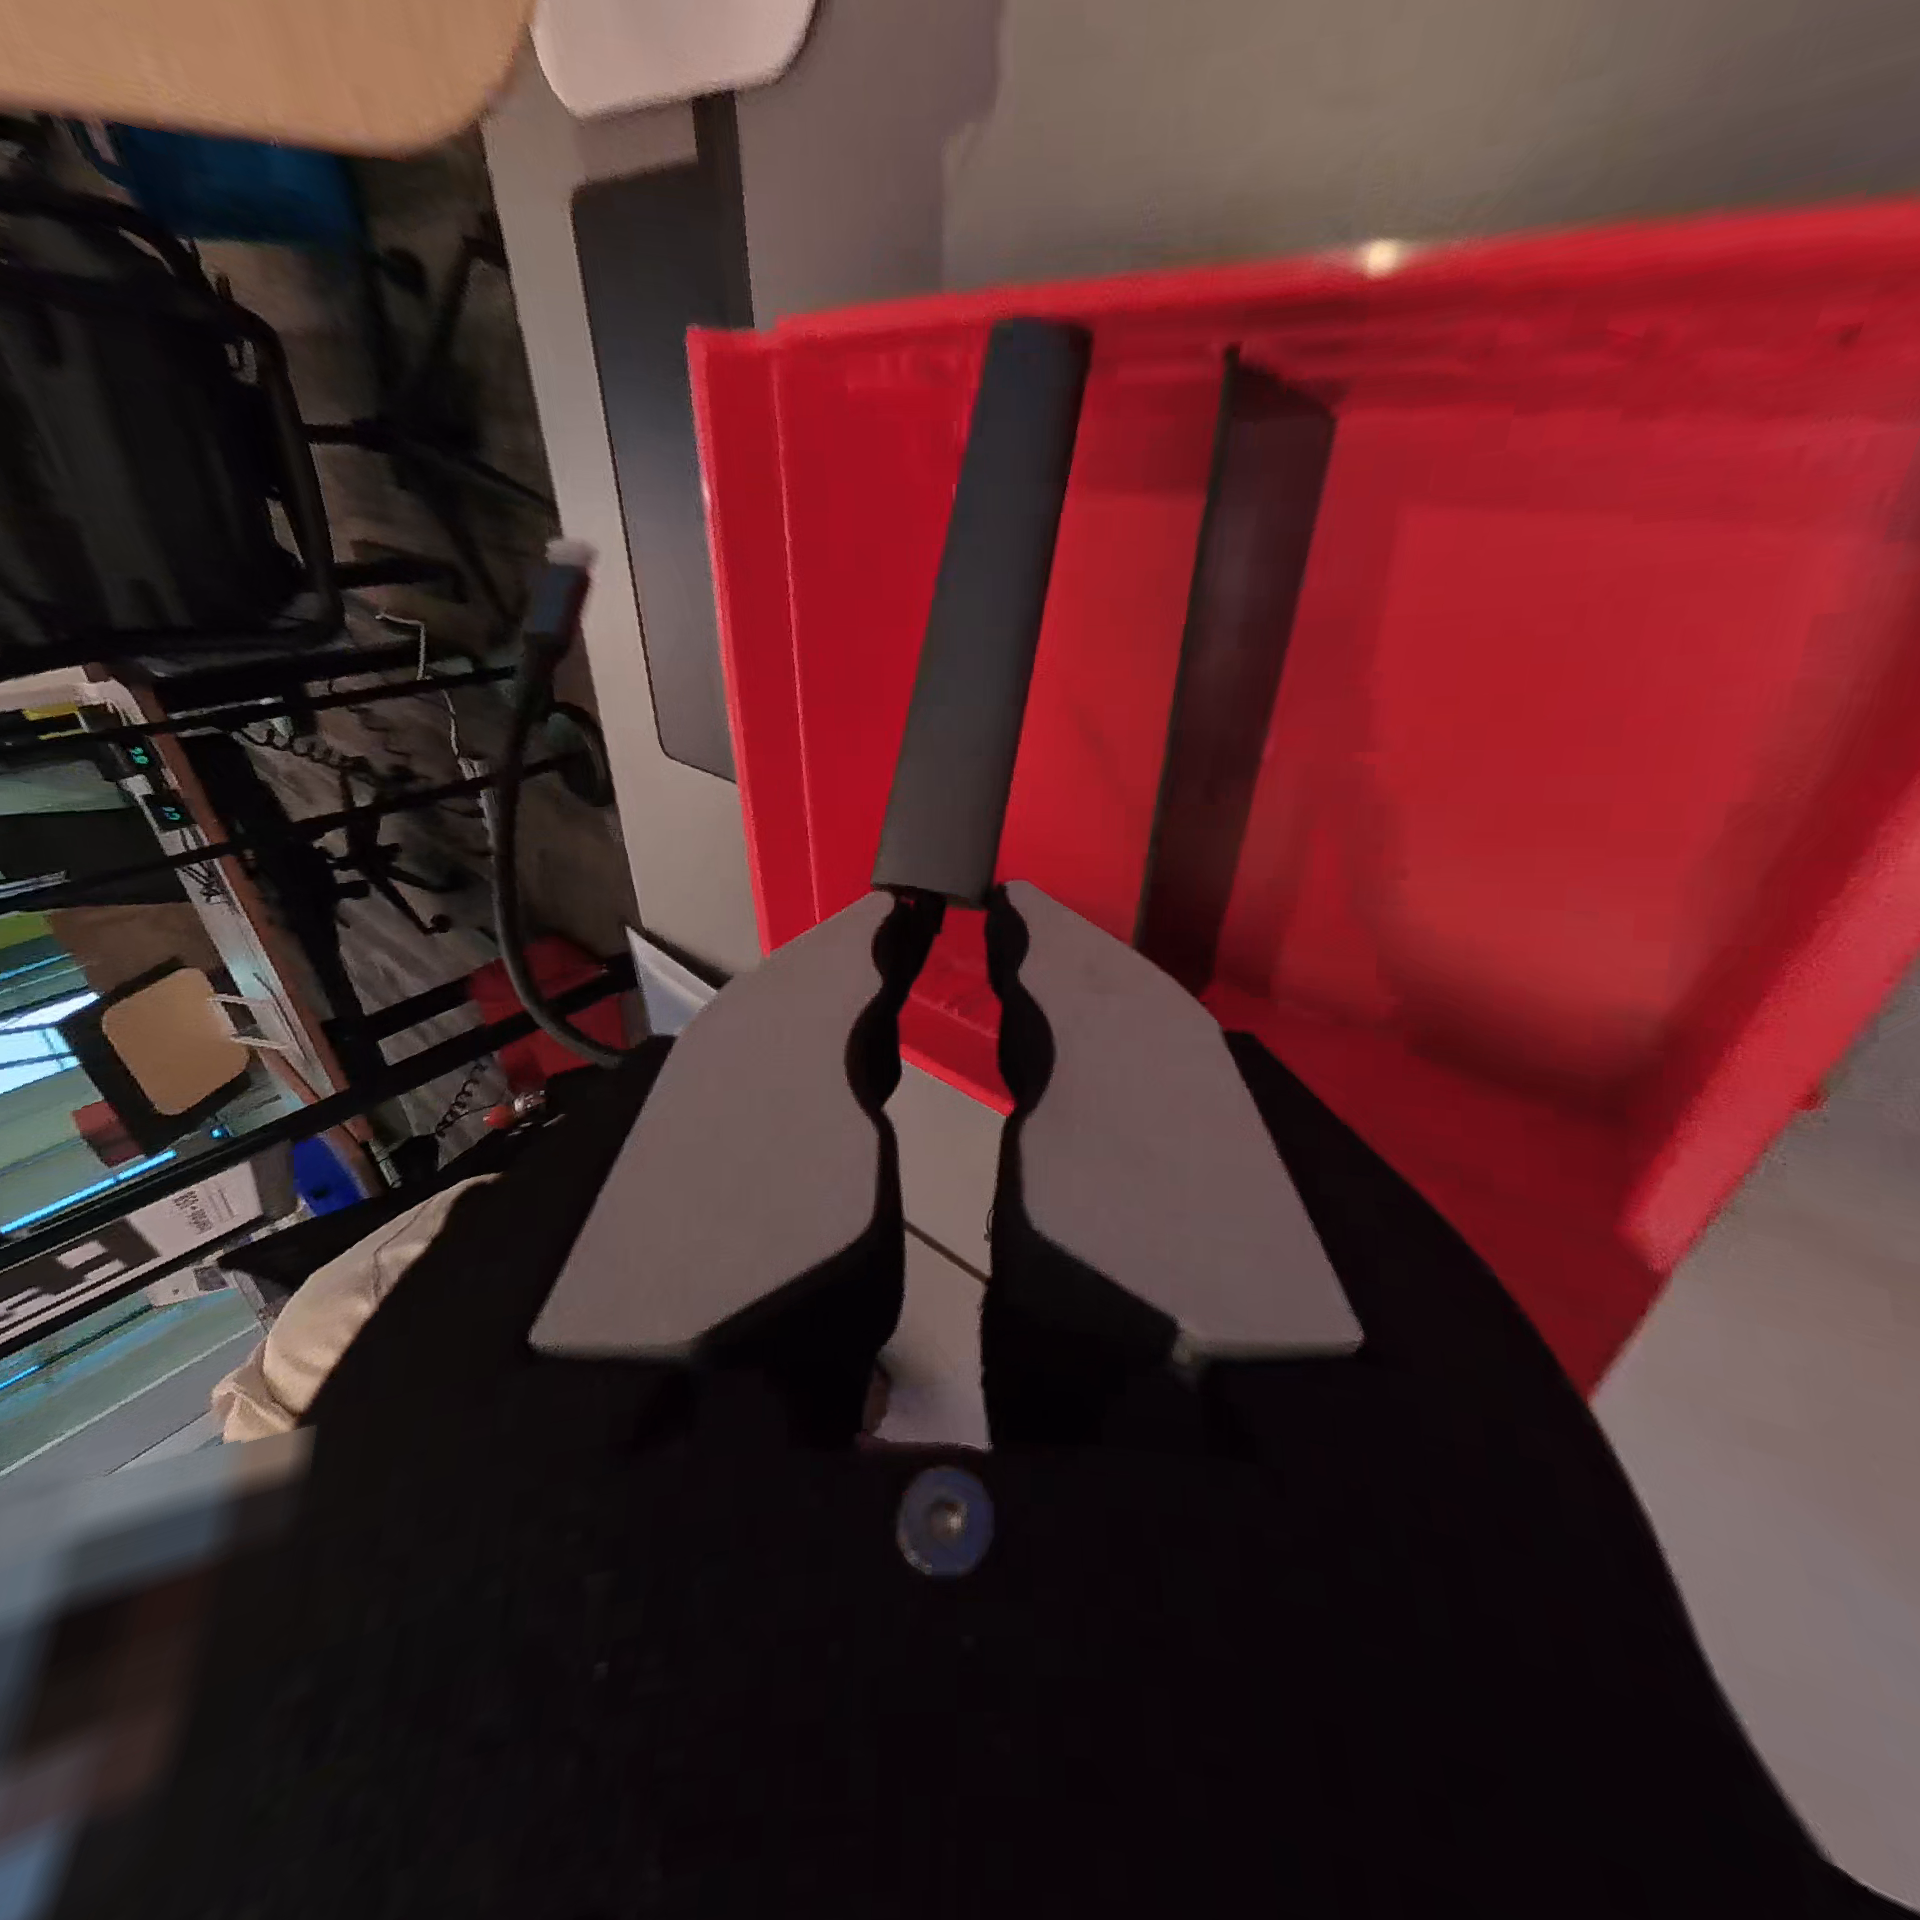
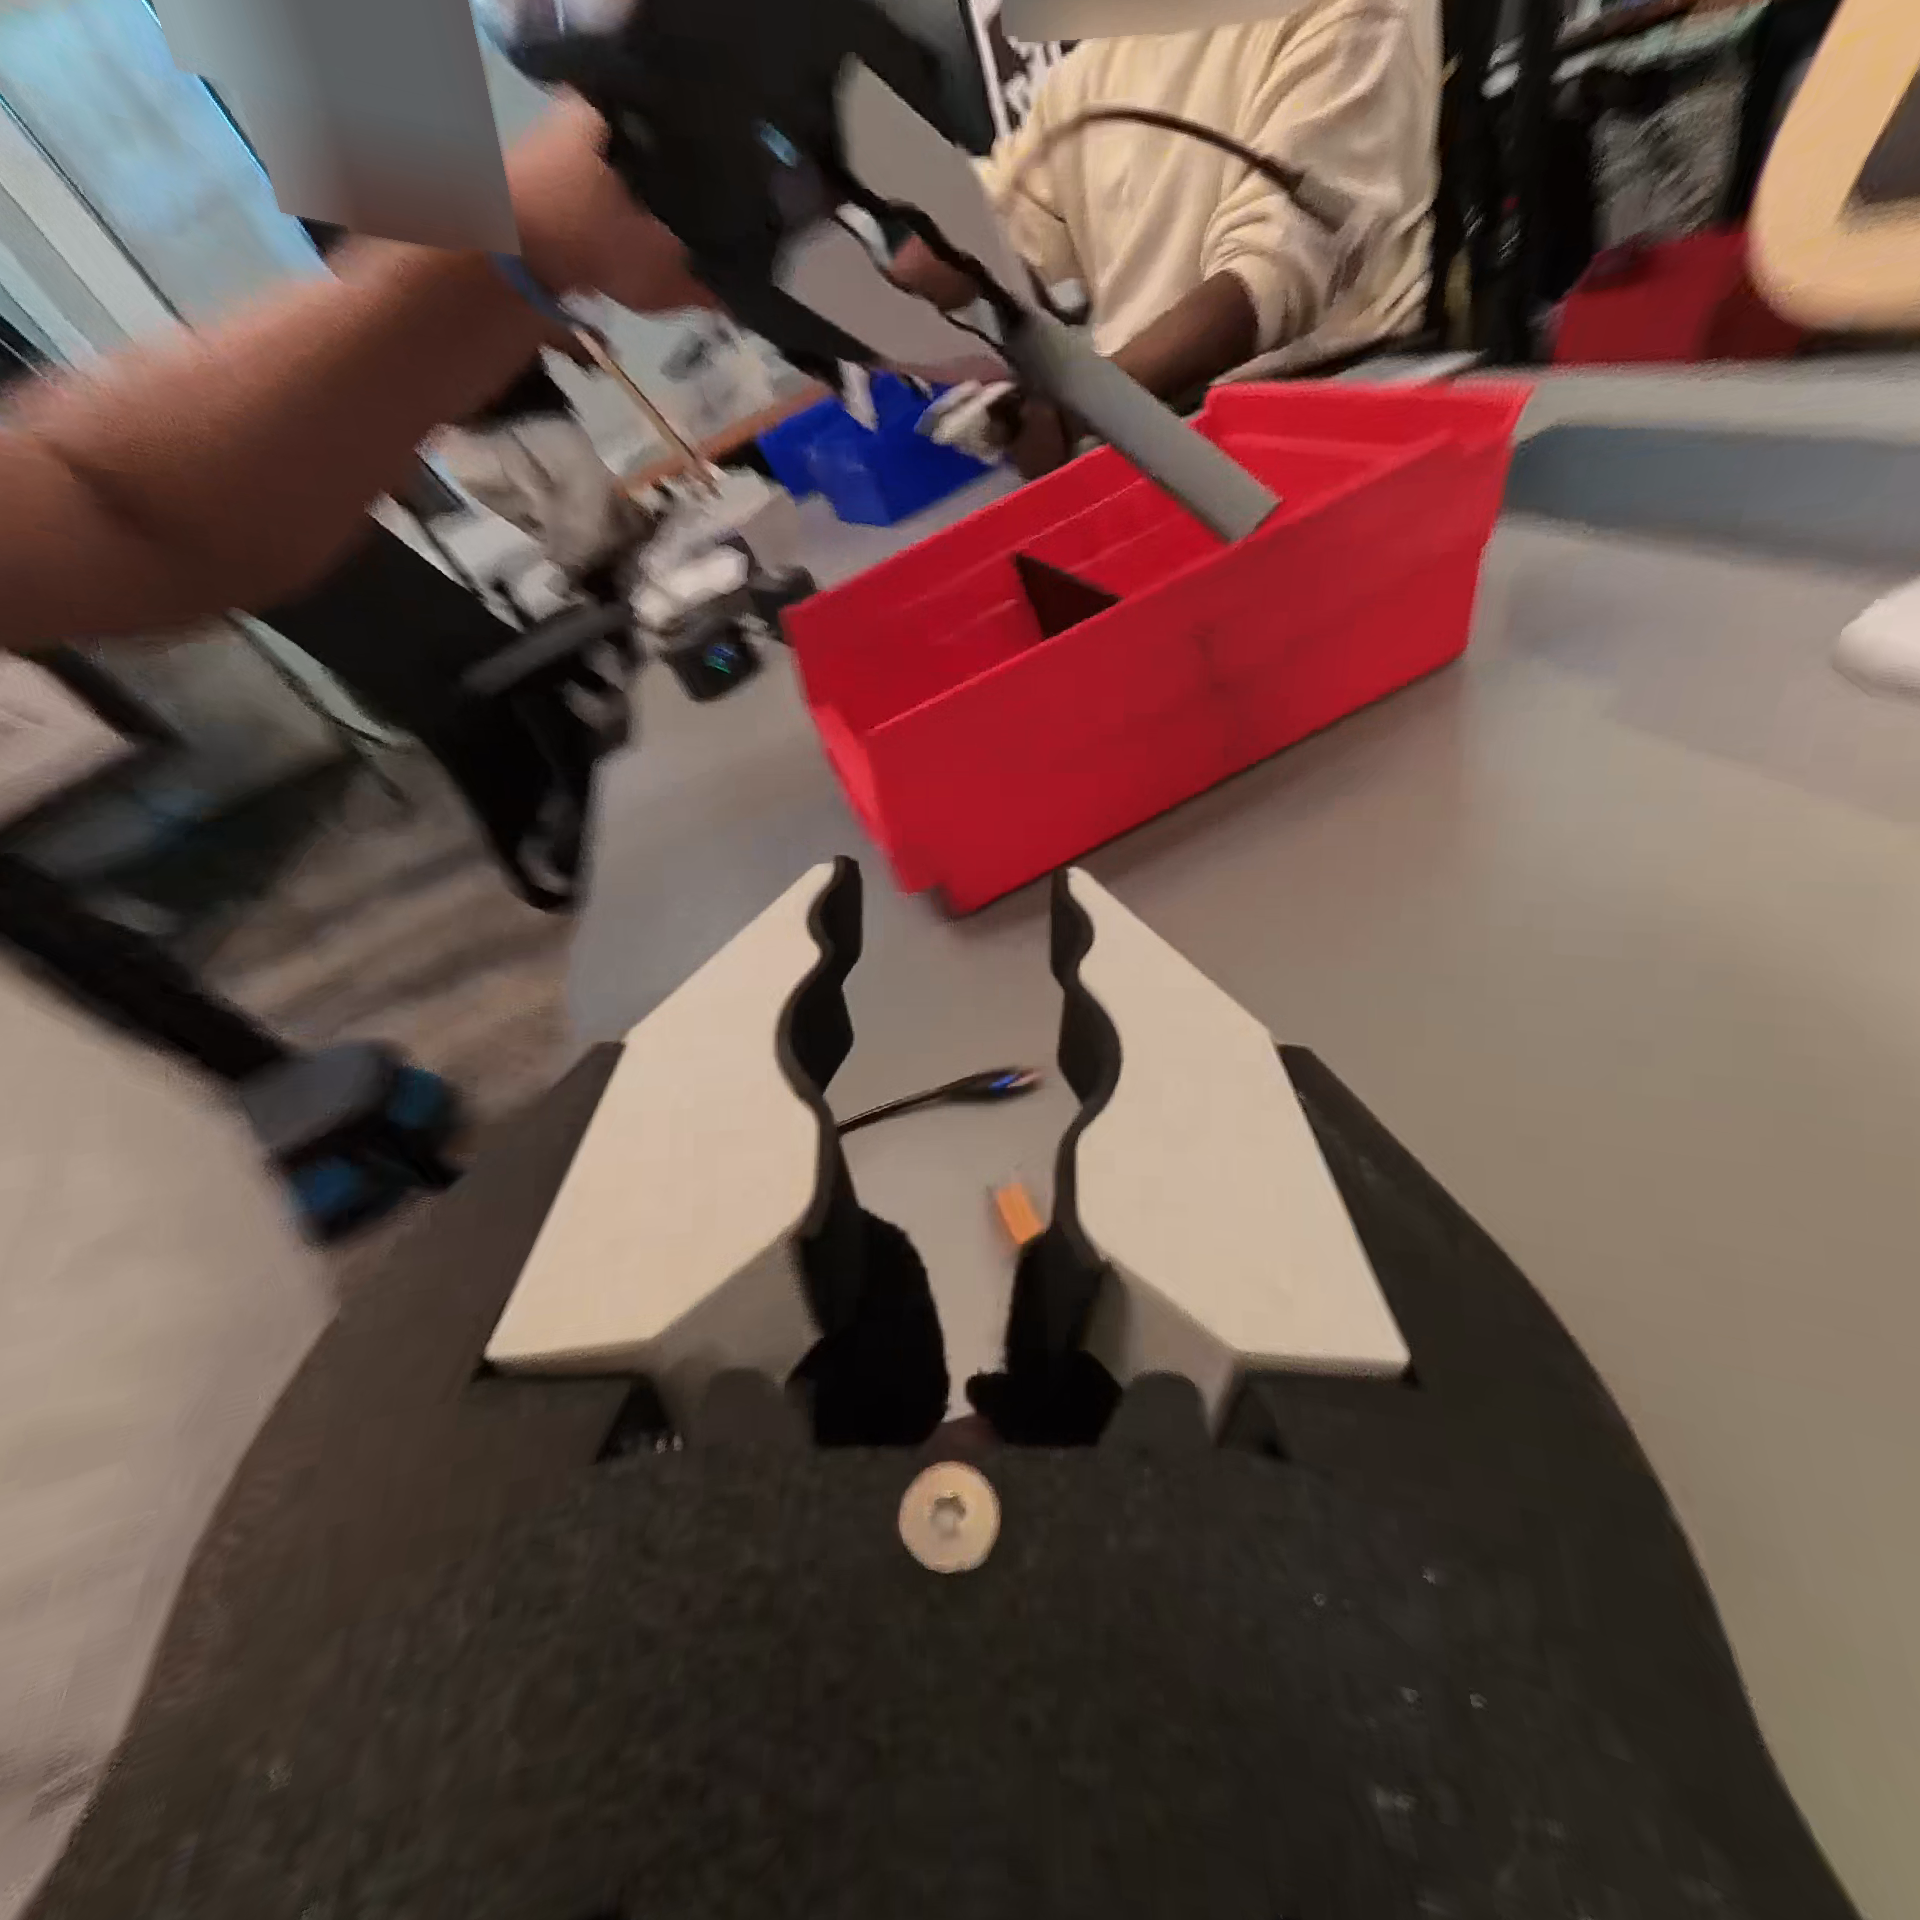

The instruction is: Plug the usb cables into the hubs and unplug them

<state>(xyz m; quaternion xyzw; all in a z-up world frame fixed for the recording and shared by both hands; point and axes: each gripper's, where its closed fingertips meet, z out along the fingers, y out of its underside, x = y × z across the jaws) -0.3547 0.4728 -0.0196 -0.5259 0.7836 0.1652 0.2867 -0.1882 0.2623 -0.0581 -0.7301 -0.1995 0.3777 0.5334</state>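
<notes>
Black divider plate [image 1: 982, 613] over red bin [image 1: 1558, 727]: thin, stiff, likely slick; your left gripper [image 1: 948, 899] pinches its end. Right gripper [image 2: 954, 883] spread, empty above worktop [image 2: 1558, 935].

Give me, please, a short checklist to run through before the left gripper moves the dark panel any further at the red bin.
1. Left gripper pinches dark panel at its end: ok.
2. Panel's far end is over the red bin: ok.
3. Which slot it lines up with: cannot tell.
4. Black divider stands apart from the panel: ok.
5. Right gripper is open, empty, short of the bin: ok.
6. Thin cable and orange scrap on the grey table, away from bin: ok.
</notes>
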